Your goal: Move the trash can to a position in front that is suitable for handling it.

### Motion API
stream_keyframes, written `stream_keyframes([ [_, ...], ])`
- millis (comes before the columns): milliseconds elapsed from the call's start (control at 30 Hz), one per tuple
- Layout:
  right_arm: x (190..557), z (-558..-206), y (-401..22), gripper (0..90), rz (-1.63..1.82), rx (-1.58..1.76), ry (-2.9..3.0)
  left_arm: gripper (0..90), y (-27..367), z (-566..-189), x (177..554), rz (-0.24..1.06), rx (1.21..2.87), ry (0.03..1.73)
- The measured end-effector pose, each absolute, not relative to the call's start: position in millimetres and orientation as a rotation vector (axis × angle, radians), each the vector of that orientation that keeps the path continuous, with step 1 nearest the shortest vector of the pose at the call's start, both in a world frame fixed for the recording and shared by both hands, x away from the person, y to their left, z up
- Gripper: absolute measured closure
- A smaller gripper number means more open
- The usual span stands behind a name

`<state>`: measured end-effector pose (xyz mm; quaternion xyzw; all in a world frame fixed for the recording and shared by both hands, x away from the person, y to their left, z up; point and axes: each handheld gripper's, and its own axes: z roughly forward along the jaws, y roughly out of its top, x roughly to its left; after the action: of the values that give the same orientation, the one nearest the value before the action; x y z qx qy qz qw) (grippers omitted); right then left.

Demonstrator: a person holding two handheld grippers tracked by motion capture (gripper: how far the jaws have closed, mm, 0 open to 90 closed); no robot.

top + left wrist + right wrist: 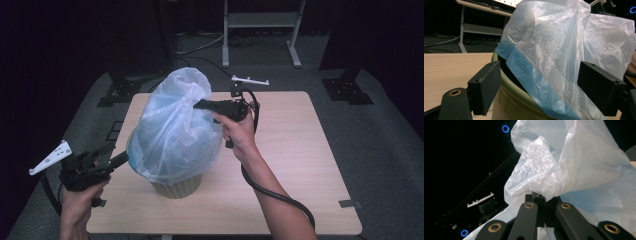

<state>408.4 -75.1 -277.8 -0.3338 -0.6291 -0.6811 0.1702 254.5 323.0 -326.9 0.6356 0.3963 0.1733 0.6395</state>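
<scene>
**Lining the bin: bag lifted, rim not yet covered**

At the desk's near-left edge, the left gripper [117, 161] hovers just beside the bin [176, 189], jaws spread, nothing between them. The bin stands near the desk's front, left of centre. The bag [172, 130] billows above it, blue band hanging over the rim on the near side. Farther back, the right gripper [199, 104] has its jaws pressed together on a fold of the bag's upper part. Judged next: the left jaws should catch the bag's edge and draw it down over the rim.
</scene>
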Motion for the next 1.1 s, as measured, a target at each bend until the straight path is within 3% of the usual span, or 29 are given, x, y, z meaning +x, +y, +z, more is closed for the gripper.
stream_keyframes([
  [1100, 413.0, -232.0, -143.2, 90.0, -2.111, -1.054, -1.637, 16.0, 317.8, -331.4, 257.5, 0.388, 1.482, 0.901],
])
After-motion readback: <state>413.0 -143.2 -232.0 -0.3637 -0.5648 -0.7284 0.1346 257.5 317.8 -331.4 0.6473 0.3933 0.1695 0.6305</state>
